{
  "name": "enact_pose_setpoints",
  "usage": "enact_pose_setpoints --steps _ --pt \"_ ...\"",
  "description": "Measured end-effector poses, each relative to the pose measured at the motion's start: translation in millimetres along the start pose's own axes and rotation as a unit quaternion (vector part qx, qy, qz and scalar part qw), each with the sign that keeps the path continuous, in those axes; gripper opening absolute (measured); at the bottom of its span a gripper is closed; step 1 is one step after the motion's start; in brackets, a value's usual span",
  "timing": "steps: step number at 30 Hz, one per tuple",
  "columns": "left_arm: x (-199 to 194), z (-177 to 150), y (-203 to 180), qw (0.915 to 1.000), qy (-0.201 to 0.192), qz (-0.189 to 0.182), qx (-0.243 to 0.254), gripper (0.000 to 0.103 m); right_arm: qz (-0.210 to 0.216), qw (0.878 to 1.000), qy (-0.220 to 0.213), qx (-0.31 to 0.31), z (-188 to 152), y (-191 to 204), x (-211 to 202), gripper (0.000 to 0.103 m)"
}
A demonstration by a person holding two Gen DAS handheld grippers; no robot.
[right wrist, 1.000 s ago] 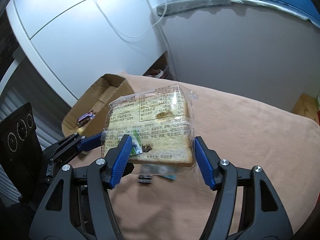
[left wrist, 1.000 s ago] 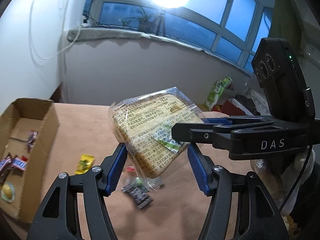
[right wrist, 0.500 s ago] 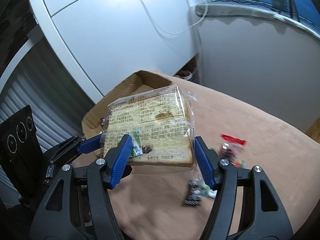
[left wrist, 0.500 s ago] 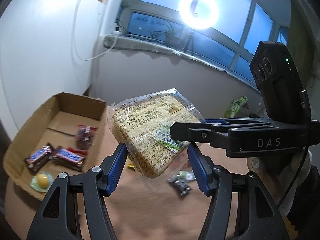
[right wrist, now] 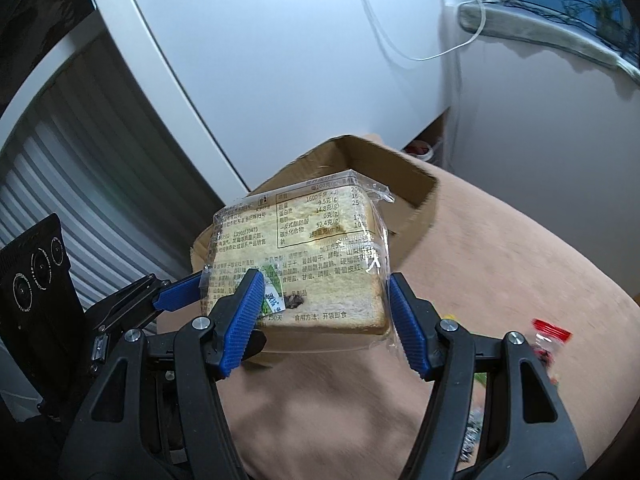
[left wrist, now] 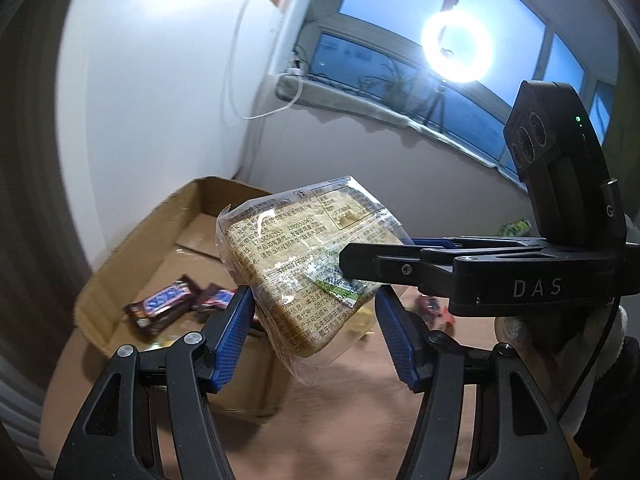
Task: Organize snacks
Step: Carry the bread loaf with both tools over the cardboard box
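Bread packet point(left wrist: 308, 264) held aloft, pinched by left tongs point(left wrist: 316, 336) and right tongs point(right wrist: 322, 312)

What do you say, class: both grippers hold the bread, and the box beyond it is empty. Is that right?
Not quite. The box is not empty: the left wrist view shows chocolate bars lying in it. The rest stands: the left gripper and the right gripper both hold the bread, with the box beyond it.
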State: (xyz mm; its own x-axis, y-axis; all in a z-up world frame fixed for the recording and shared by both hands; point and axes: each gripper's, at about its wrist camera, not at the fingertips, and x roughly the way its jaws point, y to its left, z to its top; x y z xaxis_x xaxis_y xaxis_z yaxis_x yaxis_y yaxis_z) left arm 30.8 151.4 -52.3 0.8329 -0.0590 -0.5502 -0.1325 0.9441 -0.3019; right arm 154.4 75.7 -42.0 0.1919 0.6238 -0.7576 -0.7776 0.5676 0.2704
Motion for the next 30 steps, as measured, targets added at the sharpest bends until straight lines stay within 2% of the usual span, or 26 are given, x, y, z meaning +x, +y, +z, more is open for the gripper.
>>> enact_pose_setpoints --steps 7,15,19,22,30 --pt "0.2 -1.4 27.1 0.9996 0.003 0.025 -0.015 0.062 0.013 1.000 0.018 -0.012 9.5 15.8 30.3 0.066" --pt "4.2 -6.3 42.8 0.9989 0.012 0.038 -0.027 0.062 0.015 0.999 0.034 -0.016 13.7 22.4 50.9 0.066" --pt "7.3 -6.6 46.5 0.9985 0.015 0.047 -0.025 0.061 0.007 0.999 0.034 -0.020 18.0 22.2 59.1 0.066" --pt "9.8 -8.3 46.9 0.9977 0.018 0.063 -0.018 0.057 -0.021 0.999 0.032 -0.022 17.8 19.8 62.0 0.066" --pt "9.8 -8.6 40.4 0.9973 0.018 0.071 -0.002 0.057 -0.024 0.999 0.028 -0.009 16.7 9.7 57.4 0.066"
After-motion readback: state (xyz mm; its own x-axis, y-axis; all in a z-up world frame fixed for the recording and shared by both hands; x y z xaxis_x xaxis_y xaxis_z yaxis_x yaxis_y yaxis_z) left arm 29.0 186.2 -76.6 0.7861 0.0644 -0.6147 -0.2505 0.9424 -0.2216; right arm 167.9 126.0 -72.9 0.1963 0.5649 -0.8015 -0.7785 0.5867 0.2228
